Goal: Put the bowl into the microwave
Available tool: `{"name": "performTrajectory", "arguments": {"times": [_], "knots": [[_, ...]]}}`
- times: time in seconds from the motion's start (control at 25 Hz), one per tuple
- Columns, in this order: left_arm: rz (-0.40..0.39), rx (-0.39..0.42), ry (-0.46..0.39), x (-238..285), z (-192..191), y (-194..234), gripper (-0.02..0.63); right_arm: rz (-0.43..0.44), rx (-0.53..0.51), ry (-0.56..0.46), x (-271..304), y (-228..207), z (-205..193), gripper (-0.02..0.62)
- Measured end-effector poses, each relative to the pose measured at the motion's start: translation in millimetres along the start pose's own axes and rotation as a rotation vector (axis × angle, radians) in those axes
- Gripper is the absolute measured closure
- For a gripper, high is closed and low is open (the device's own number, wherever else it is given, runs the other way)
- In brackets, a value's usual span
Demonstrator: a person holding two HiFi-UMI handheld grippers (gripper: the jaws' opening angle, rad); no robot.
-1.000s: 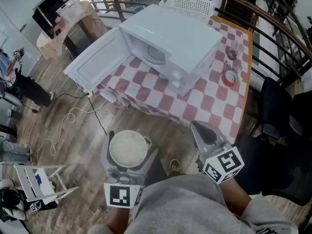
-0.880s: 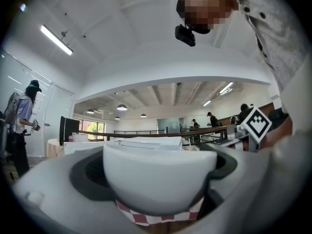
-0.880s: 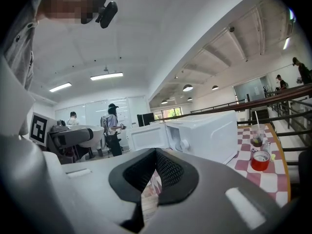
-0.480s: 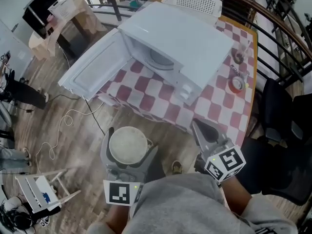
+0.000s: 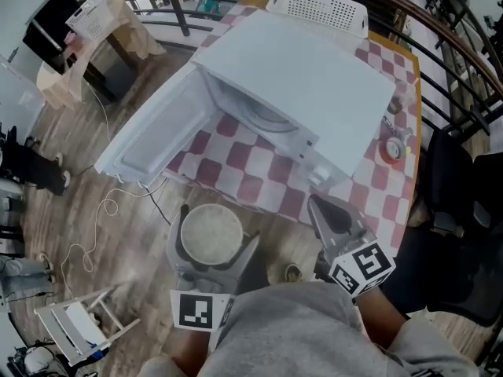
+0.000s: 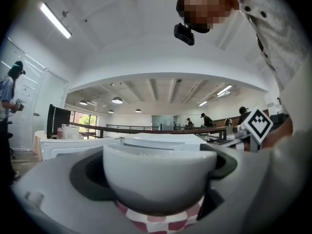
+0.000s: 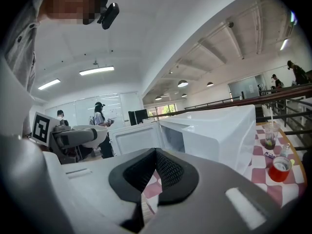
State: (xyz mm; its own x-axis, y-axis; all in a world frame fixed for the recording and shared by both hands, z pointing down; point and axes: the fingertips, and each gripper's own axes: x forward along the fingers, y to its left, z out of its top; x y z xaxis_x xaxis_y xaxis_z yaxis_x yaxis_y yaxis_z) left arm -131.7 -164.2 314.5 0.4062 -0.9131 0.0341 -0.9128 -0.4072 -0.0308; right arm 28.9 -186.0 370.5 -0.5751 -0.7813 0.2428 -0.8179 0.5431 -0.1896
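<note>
Left claw point(image 5: 211, 240): the jaws are closed around a round white ceramic bowl point(image 5: 211, 232), one on each side of its wall. The bowl is carried level with its mouth up, probably so nothing spills. I cannot tell whether the pale inside is contents or glaze.

Bowl's place: it is in this claw, in the air over the wooden floor. It sits short of the tabletop edge and is not yet in the oven.

Open door point(image 5: 153, 144): the white door lies ahead of the left claw and slightly to its left. It is swung fully out past the tabletop edge, which leaves the cavity clear for a straight push forward.

White box-shaped microwave point(image 5: 314, 85): it stands ahead of both claws. The pale turntable is just visible in its mouth.

Tabletop with red-and-white checked cloth point(image 5: 263, 175): it lies between the claws and the oven mouth. The bowl looks as if it must rise over the near edge.

Right claw point(image 5: 334, 218): the jaws are pressed together on nothing. It is held beside the bowl hand and well apart from it, which I judge to be idling out of the way.

Small red-rimmed round container point(image 5: 393, 149): it sits ahead of the right claw and to its right, near the oven's side.

Writing: no brand or label is legible. The only printed marks are the black-and-white square markers on the left cube point(image 5: 195, 311) and the right cube point(image 5: 363, 267).
</note>
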Motion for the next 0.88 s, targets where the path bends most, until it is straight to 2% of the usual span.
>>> {"name": "performTrajectory", "arguments": {"times": [0.32, 0.6, 0.88], "knots": [[-0.046, -0.023, 0.048, 19, -14, 38, 0.066, -0.032, 0.005, 0.016, 39, 6, 5, 0.597], [-0.073, -0.018, 0.008, 32, -11, 68, 0.066, -0.057, 0.003, 0.014, 66, 12, 13, 0.597], [-0.093, -0.037, 0.023, 37, -16, 88, 0.066, -0.092, 0.007, -0.007, 84, 15, 19, 0.597]]}}
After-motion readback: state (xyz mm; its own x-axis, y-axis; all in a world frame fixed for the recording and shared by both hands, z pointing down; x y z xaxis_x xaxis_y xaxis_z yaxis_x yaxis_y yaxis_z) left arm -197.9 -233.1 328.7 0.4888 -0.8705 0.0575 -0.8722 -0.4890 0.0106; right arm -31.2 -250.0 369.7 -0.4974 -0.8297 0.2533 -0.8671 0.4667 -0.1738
